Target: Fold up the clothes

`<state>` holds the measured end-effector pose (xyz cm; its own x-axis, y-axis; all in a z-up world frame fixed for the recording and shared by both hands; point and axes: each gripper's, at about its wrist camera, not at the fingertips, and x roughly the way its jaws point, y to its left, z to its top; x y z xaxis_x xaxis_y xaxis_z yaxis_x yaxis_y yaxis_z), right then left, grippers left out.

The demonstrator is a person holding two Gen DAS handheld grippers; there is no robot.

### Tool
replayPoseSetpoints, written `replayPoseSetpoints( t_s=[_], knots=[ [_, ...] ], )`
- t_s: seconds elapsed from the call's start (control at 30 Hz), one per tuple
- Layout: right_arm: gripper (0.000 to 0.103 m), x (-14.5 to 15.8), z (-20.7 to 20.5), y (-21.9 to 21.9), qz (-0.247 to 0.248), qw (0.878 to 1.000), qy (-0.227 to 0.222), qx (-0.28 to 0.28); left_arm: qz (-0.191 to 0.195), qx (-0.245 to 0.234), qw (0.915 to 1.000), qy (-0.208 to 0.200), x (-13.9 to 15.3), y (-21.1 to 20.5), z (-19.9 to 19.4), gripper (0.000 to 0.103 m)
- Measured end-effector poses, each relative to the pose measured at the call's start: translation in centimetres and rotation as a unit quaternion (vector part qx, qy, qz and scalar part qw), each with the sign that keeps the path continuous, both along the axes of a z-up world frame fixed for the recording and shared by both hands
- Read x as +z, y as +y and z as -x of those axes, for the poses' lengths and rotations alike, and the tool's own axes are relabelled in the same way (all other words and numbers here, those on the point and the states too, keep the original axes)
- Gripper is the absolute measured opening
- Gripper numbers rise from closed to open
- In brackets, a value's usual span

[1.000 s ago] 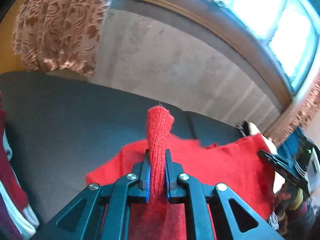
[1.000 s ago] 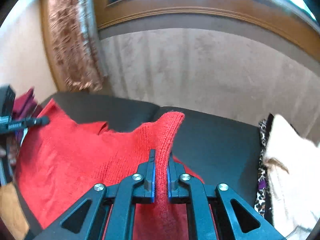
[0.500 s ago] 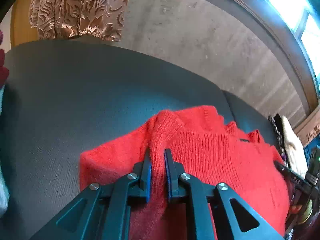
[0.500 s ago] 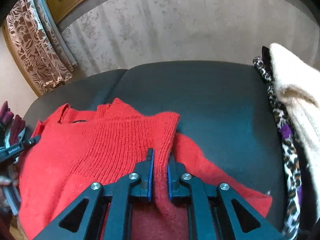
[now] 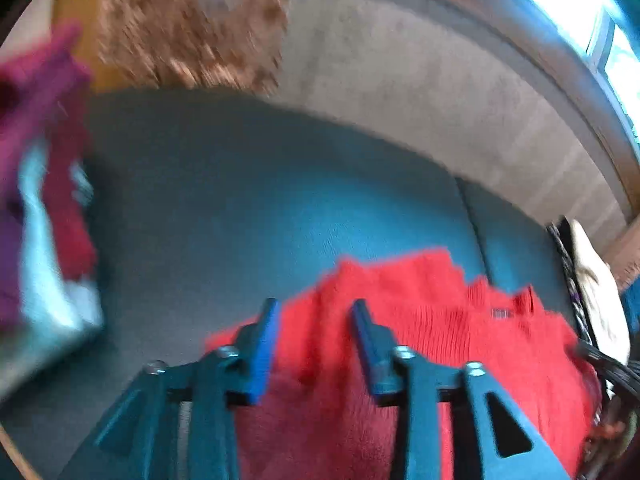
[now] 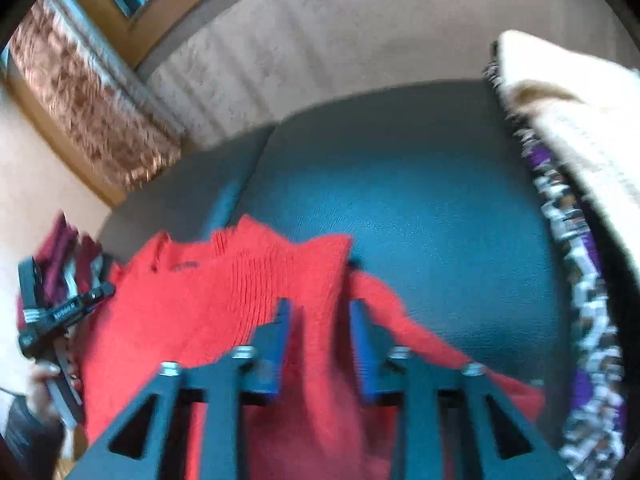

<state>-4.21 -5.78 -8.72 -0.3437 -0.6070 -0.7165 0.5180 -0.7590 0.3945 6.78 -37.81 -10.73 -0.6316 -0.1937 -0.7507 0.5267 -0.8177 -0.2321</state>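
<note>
Lying spread on a dark teal leather sofa seat (image 5: 248,208) is a bright red knitted sweater (image 5: 420,320), its collar end pointing toward the sofa's back. At the far left of the left wrist view, a blurred heap of maroon, purple and white clothes (image 5: 44,184) sits on the seat edge. Next comes the left gripper (image 5: 314,320), its blue-padded jaws just opened and standing apart over the sweater's near left part; red knit shows between them but the pads do not press it. Further right, a cream knit garment on a leopard-print cloth (image 5: 588,280) rests at the sofa's other end.

From the right wrist view, the left gripper's black body appears at the left edge beside the maroon clothes. In the middle, the right gripper (image 6: 320,320) hovers over the sweater's right edge, its jaws likewise just opened and apart, gripping nothing. A red sleeve (image 6: 424,340) trails rightward on the seat.
</note>
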Motion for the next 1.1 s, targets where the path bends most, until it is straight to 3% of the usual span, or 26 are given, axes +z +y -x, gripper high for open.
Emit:
replayPoseSetpoints(
  t_s=[0.07,0.17,0.27,0.37,0.4,0.5,0.67,0.73,0.83,0.93,0.97,1.03,1.1],
  knots=[
    [0.061,1.8,-1.0,1.9,0.040,0.999,0.021,0.008,0.023,0.030,0.9989,0.027,2.3,0.1,-1.4,0.051],
    [0.069,3.4,-3.5,6.8,0.089,0.996,0.010,0.022,-0.010,0.009,0.9977,0.067,3.8,1.3,-2.5,0.055],
    [0.072,2.7,-7.1,10.9,0.116,0.991,-0.028,0.058,-0.037,-0.098,0.9919,0.072,3.5,6.9,-1.6,0.055],
    [0.074,1.4,-10.8,12.7,0.109,0.988,-0.050,0.097,-0.037,-0.204,0.9768,0.055,2.5,13.2,0.1,0.055],
    [0.074,0.8,-12.0,13.0,0.106,0.987,-0.056,0.109,-0.027,-0.245,0.9681,0.044,2.0,16.2,0.9,0.055],
    [0.074,-0.5,-14.4,12.9,0.101,0.984,-0.064,0.135,-0.018,-0.299,0.9533,0.040,1.7,20.6,3.0,0.055],
    [0.075,-1.3,-13.5,11.1,0.120,0.979,-0.048,0.157,-0.011,-0.338,0.9404,0.031,1.8,23.5,6.1,0.055],
    [0.077,-1.6,-12.9,10.0,0.136,0.970,-0.064,0.190,0.002,-0.349,0.9371,0.011,1.2,24.3,6.8,0.055],
    [0.080,-3.5,-11.6,7.2,0.122,0.942,-0.153,0.272,0.009,-0.354,0.9344,-0.042,-1.4,24.5,8.3,0.056],
    [0.080,-3.6,-12.1,6.6,0.123,0.890,-0.239,0.367,0.034,-0.360,0.9321,-0.026,-2.4,24.6,8.4,0.062],
    [0.080,-3.3,-12.6,6.7,0.101,0.884,-0.239,0.390,0.037,-0.357,0.9332,-0.023,-2.4,24.8,8.3,0.063],
    [0.079,-3.3,-12.9,6.9,0.031,0.889,-0.220,0.401,0.043,-0.352,0.9349,-0.017,-2.5,25.2,8.3,0.064],
    [0.073,-3.3,-12.6,7.0,0.017,0.891,-0.220,0.396,0.050,-0.347,0.9365,-0.013,-2.6,25.4,8.5,0.065]
  ],
)
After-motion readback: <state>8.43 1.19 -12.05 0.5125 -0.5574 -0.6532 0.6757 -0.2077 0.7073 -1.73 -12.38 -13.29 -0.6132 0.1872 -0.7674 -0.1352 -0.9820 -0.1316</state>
